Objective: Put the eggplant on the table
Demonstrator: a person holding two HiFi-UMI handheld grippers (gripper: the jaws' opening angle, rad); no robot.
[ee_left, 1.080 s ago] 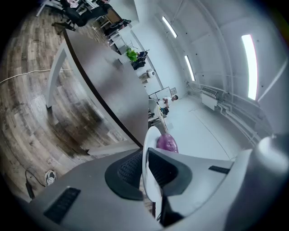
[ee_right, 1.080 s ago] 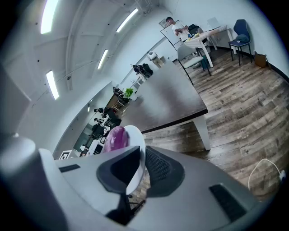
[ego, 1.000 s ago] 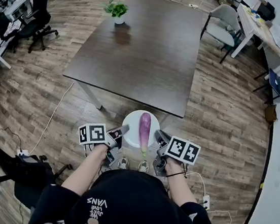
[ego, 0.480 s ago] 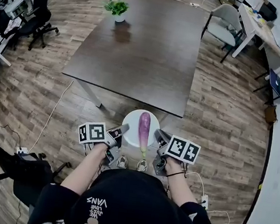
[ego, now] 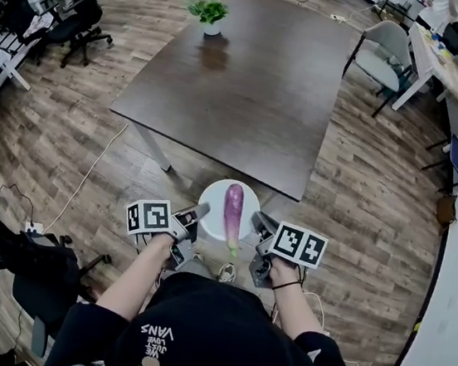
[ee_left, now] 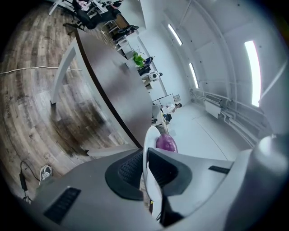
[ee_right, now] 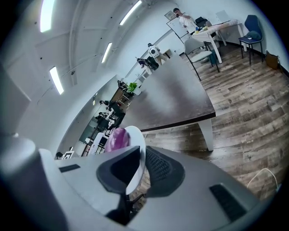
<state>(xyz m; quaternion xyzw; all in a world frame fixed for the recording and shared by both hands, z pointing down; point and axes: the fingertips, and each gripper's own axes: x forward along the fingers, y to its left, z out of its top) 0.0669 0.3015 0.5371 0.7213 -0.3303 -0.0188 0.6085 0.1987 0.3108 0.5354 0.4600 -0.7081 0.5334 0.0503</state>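
Black cap (ego: 207,334) (white print), dark sleeves (ego: 82,333), grey claws (ego: 203,210) (ego: 256,218), maybe wristband (ego: 286,285)

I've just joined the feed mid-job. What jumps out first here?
A purple eggplant lies on a white plate held over the floor, with the left gripper and right gripper each clamped on its rim. Ahead stands a big dark table with a potted plant at its far end.
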